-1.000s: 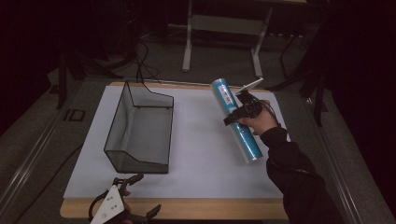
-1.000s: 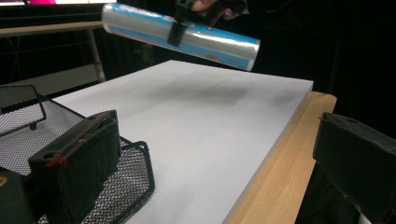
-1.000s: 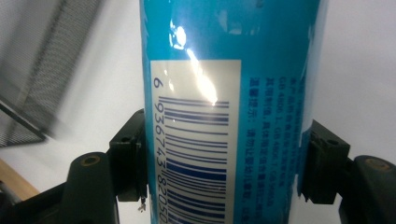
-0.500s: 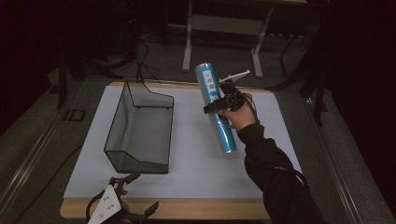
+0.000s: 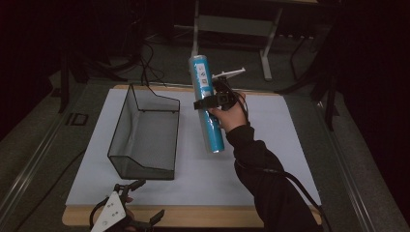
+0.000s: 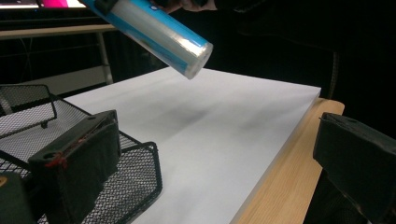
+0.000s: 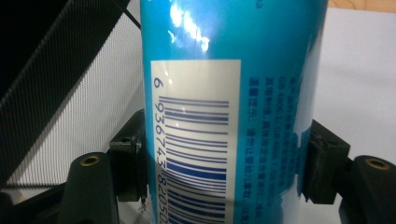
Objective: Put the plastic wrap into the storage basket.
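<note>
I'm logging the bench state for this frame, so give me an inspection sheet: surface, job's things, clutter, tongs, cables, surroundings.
Surface: white sheet on a wooden table, bare apart from the basket.
Job's things: blue tube with a barcode label, lifted off the sheet and tilted, right of the black mesh basket; the basket looks empty.
Clutter: nothing seen.
Tongs: right tongs clamped on the blue tube, one pad on each side; left tongs at the table's near edge, jaws apart, holding nothing.
Cables: one trails along the person's sleeve from the right tongs; others lie on the floor behind the table.
Surroundings: dark room, grey metal stand legs behind the table.
</note>
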A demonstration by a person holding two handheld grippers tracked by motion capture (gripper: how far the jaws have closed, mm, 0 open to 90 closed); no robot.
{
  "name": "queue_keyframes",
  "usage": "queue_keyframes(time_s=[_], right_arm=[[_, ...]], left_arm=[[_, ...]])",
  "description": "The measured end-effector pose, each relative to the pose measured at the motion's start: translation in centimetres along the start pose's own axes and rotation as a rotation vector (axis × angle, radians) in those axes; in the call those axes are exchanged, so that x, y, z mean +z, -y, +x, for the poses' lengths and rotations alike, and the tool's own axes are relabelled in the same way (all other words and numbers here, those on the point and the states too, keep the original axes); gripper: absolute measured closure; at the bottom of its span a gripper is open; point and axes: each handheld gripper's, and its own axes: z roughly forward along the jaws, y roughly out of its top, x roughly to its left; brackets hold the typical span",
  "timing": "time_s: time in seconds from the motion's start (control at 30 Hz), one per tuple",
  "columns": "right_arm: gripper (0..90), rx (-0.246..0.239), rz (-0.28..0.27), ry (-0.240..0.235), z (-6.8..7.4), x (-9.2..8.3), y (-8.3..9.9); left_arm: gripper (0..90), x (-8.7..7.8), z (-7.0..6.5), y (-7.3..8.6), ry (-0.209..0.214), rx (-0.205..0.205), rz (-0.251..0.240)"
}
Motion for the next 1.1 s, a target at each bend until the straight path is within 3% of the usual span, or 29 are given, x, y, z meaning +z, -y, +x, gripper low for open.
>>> queue_keyframes(time_s=[0.33,0.57,0.73,0.87,0.97,1.1], right_arm=[[31.9,0.027,-0.031,-0.022,2.3,1.5,-0.5],[31.9,0.050,-0.098,-0.070,4.3,2.7,-0.7],[31.9,0.057,-0.108,-0.091,5.6,4.3,-0.6],[31.9,0.066,-0.130,-0.103,6.0,5.4,-0.4],[31.9,0.100,-0.154,-0.122,6.1,6.4,-0.2],[31.9,0.136,-0.141,-0.150,5.9,8.1,0.2]], left_arm=[[1.5,-0.1,0.0,0.0,0.008,0.009,0.004],[1.5,-0.1,0.0,-0.1,0.014,0.012,0.005],[1.5,-0.1,0.0,-0.1,0.020,0.013,0.002],[1.5,-0.2,0.1,-0.1,0.025,0.014,0.004],[1.5,-0.2,0.1,-0.1,0.030,0.016,0.004],[1.5,-0.2,0.1,-0.1,0.035,0.018,0.007]])
